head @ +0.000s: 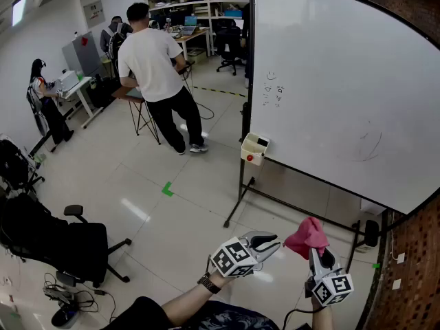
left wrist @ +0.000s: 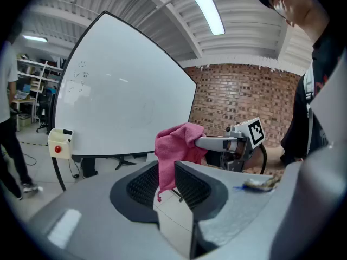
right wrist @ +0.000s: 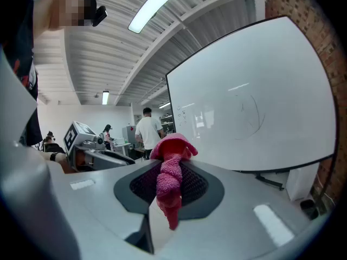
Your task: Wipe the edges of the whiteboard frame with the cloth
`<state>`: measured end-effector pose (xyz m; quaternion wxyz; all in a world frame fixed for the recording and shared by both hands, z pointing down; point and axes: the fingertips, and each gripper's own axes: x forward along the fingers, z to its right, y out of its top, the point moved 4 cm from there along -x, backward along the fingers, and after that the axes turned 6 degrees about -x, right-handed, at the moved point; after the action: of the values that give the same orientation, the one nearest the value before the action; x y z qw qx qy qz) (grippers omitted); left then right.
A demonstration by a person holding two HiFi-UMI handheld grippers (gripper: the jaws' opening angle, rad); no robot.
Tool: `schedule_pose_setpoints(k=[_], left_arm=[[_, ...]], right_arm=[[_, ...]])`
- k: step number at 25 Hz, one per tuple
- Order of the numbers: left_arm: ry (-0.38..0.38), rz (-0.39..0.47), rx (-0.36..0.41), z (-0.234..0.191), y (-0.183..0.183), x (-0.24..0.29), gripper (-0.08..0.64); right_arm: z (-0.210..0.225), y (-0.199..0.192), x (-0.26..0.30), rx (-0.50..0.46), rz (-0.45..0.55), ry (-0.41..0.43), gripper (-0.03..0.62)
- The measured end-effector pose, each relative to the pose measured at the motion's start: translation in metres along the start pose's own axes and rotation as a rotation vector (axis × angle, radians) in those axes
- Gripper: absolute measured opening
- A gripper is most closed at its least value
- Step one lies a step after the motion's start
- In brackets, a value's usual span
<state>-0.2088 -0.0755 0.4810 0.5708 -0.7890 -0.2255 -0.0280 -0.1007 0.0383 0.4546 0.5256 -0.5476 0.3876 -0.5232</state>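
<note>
The whiteboard (head: 330,81) stands on a wheeled stand to the right, with a thin dark frame (head: 330,185) round its edge. My right gripper (head: 313,251) points up, shut on a bunched pink cloth (head: 307,236), well below the board's bottom edge. In the right gripper view the cloth (right wrist: 173,145) is pinched between the pads, with the whiteboard (right wrist: 249,112) beyond. My left gripper (head: 273,242) sits just left of the cloth, jaws a narrow gap apart and holding nothing. In the left gripper view the cloth (left wrist: 176,145) hangs just past the fingertips, with the right gripper (left wrist: 205,143) clamping it.
A white box with a red button (head: 254,148) hangs on the stand's left post. A person in a white shirt (head: 157,74) stands at a small table beyond. A black office chair (head: 55,243) sits at the left. A brick wall (head: 412,267) runs behind the board.
</note>
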Motion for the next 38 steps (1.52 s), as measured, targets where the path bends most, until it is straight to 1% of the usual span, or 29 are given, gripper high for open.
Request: schedule_pose_setpoints(k=[3,6,9,14,18,22,24,26,29,32,36,38], left_arm=[[0.024,0.009,0.016,-0.071,0.032,-0.012,0.090],[0.043,0.030,0.034,-0.129,0.064,-0.026,0.091],[0.079,0.057,0.038,-0.179,0.085,-0.043,0.089],[0.134,0.081,0.025,-0.244,0.106,-0.063,0.089],[0.179,0.070,0.001,-0.283,0.112,-0.065,0.087],[0.248,0.040,-0.025,-0.329,0.114,-0.055,0.087],[0.282,0.025,-0.040,-0.348,0.114,-0.049,0.087],[0.313,0.013,-0.049,-0.365,0.113,-0.045,0.087],[0.353,0.018,-0.061,-0.391,0.116,-0.038,0.087],[0.379,0.014,-0.069,-0.412,0.121,-0.025,0.087],[0.392,-0.001,-0.067,-0.425,0.121,-0.021,0.087],[0.396,-0.006,-0.068,-0.430,0.120,-0.022,0.087]], right_arm=[[0.008,0.020,0.079,0.003,0.029,0.006,0.072],[0.008,0.039,0.144,-0.024,0.033,0.025,0.073],[0.004,0.053,0.205,-0.056,0.021,0.064,0.074],[-0.005,0.068,0.287,-0.106,0.016,0.136,0.073],[-0.003,0.068,0.341,-0.124,-0.016,0.195,0.074],[0.014,0.057,0.410,-0.044,-0.106,0.238,0.074],[0.020,0.054,0.443,-0.024,-0.131,0.263,0.074],[0.020,0.052,0.474,-0.028,-0.142,0.287,0.074],[0.017,0.044,0.519,-0.046,-0.167,0.313,0.074],[0.022,0.029,0.558,-0.030,-0.217,0.315,0.074],[0.027,0.010,0.589,0.057,-0.270,0.277,0.074],[0.030,0.010,0.596,0.040,-0.272,0.269,0.074]])
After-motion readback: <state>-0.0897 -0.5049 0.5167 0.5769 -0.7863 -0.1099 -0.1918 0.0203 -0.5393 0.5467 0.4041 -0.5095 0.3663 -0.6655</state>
